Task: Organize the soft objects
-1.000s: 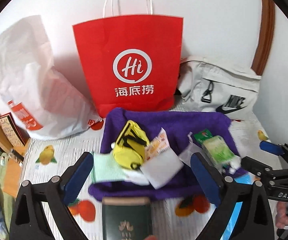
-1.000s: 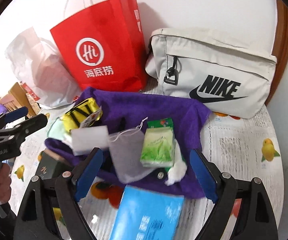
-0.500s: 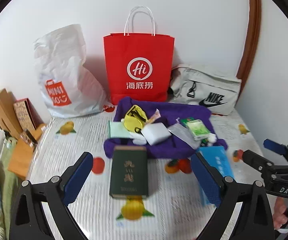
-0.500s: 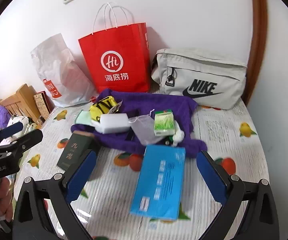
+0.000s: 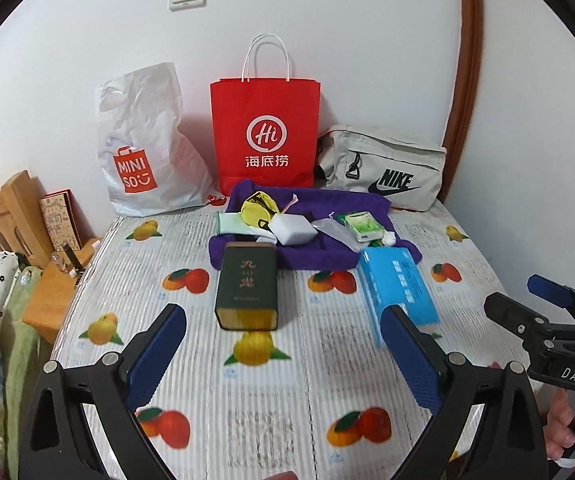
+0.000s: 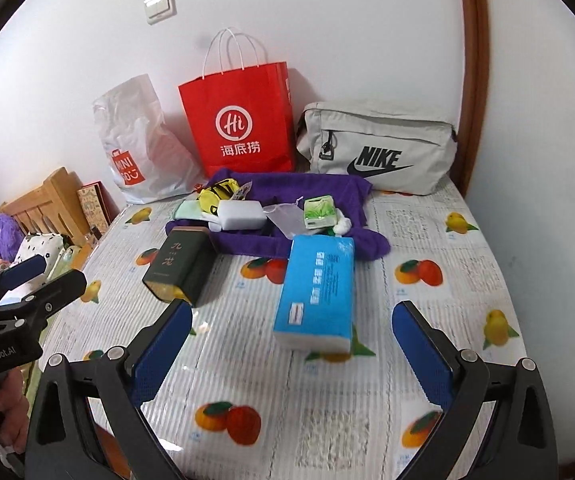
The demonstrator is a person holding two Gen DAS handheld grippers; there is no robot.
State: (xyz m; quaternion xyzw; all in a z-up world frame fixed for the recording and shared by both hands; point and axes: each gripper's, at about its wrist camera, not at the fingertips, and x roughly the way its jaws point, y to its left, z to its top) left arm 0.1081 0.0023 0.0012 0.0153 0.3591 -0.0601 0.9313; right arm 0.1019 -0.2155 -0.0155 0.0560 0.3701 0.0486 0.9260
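Note:
A purple cloth (image 5: 319, 254) (image 6: 315, 188) lies at the table's far side with small items on it: a yellow pouch (image 5: 257, 208), a white pad (image 5: 292, 229), a green tissue pack (image 5: 363, 226) (image 6: 319, 211) and a clear pouch (image 6: 287, 218). A dark green box (image 5: 247, 284) (image 6: 179, 264) and a blue tissue pack (image 5: 397, 280) (image 6: 315, 288) lie nearer. My left gripper (image 5: 283, 348) and right gripper (image 6: 291, 348) are both open and empty, well short of these things.
A red paper bag (image 5: 265, 128), a white Miniso bag (image 5: 143, 152) and a grey Nike bag (image 5: 383, 172) stand against the back wall. A wooden rack (image 5: 3, 216) and bedding lie left of the fruit-print tablecloth (image 5: 287, 400). The wall is close on the right.
Both grippers have pulled back and up from the purple cloth, so the whole table shows. Both stay open. Nothing on the table has moved.

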